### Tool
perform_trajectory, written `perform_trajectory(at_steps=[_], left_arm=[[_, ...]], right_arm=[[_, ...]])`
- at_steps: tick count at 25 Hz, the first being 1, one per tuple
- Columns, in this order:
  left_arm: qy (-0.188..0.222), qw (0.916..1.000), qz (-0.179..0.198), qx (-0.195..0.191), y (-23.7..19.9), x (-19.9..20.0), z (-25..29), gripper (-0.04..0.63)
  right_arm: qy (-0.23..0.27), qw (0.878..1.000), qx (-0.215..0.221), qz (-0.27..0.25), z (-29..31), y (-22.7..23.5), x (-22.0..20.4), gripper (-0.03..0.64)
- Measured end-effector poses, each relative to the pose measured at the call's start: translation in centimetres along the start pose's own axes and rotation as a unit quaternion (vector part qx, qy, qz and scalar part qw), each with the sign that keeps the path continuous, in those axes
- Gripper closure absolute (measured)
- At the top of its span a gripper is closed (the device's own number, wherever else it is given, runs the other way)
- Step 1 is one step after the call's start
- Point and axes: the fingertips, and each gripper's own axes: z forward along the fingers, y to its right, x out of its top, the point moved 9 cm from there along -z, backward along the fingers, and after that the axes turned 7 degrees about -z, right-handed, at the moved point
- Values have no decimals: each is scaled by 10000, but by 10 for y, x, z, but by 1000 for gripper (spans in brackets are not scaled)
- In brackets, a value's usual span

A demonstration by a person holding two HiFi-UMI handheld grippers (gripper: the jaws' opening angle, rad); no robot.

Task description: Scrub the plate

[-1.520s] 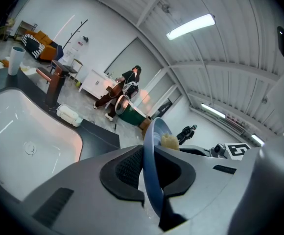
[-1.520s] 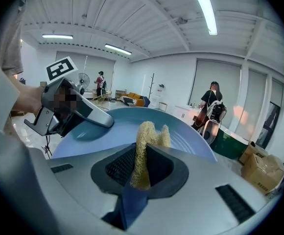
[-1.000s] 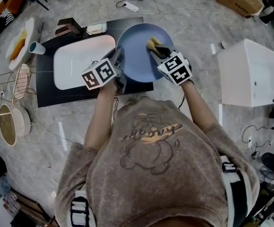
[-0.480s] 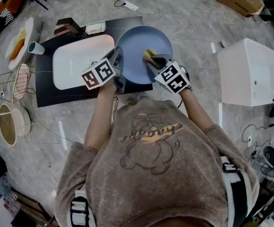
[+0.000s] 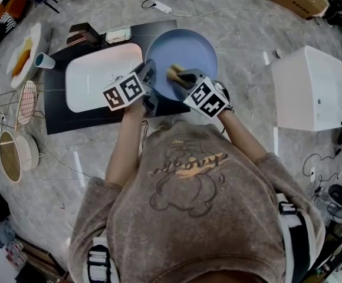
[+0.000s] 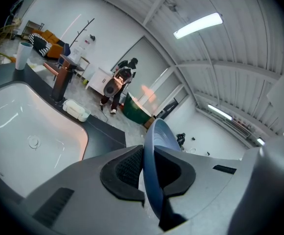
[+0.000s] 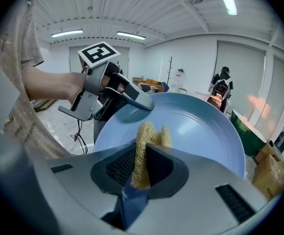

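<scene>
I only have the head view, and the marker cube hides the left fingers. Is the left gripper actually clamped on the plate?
Observer: Yes. The left gripper view shows the left gripper shut on the rim of the blue plate, which stands edge-on between its fingers.
Operator: What's in the right one?
Observer: The right gripper pinches a tan loofah scrubber, whose tip sticks out towards the plate's face.
Operator: Anyone nearby?
Observer: A person stands far off beyond the sink.
</scene>
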Motion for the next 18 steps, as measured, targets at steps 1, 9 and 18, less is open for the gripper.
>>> perform_trajectory(at_steps=[1, 9, 18], left_arm=[[-28, 10000, 7, -23, 1, -1, 0, 555], [-245, 9996, 28, -158, 5, -10, 4, 555], [-363, 9990, -8, -250, 7, -15, 7, 555]], right_arm=[[17, 10000, -6, -62, 1, 1, 3, 558], [26, 9994, -37, -336, 9, 11, 22, 558], [-73, 9978, -558, -357, 10, 47, 25, 558]])
